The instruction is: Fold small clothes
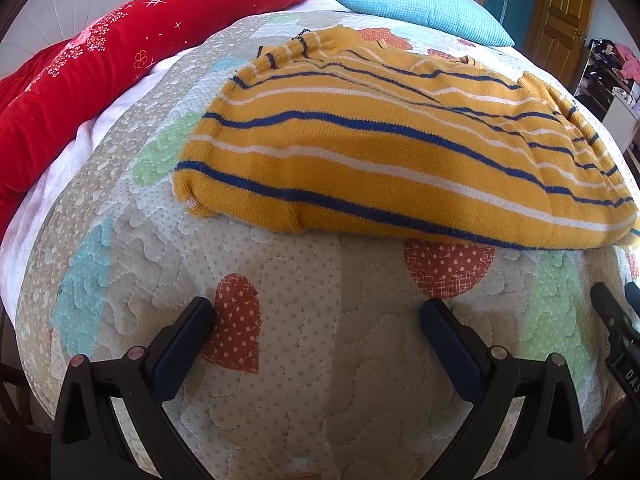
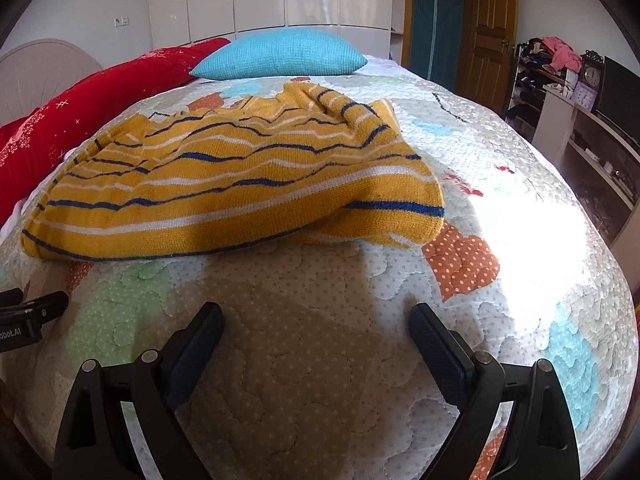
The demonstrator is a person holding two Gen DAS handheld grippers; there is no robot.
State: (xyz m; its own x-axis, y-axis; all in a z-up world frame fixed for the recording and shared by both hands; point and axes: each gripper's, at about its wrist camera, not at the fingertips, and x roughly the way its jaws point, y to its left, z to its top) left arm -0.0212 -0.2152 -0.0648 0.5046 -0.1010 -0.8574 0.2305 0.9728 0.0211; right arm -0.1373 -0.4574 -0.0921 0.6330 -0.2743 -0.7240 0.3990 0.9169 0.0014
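My left claw [image 1: 316, 312] hangs released over the quilt [image 1: 304, 380], its two dark fingers spread wide with nothing between them, one tip beside an orange dotted heart patch [image 1: 236, 328]. My right claw [image 2: 316, 318] is likewise released, fingers wide apart above a beige stretch of the same quilt. Each claw shows at the edge of the other's view, so they sit side by side. Just ahead of both lies the yellow striped sweater [image 1: 380, 148], folded over on itself, its near edge resting on the quilt, clear of my fingertips. Beyond it sit a turquoise pillow [image 2: 280, 58] and a long red cushion [image 1: 120, 52] along the left.
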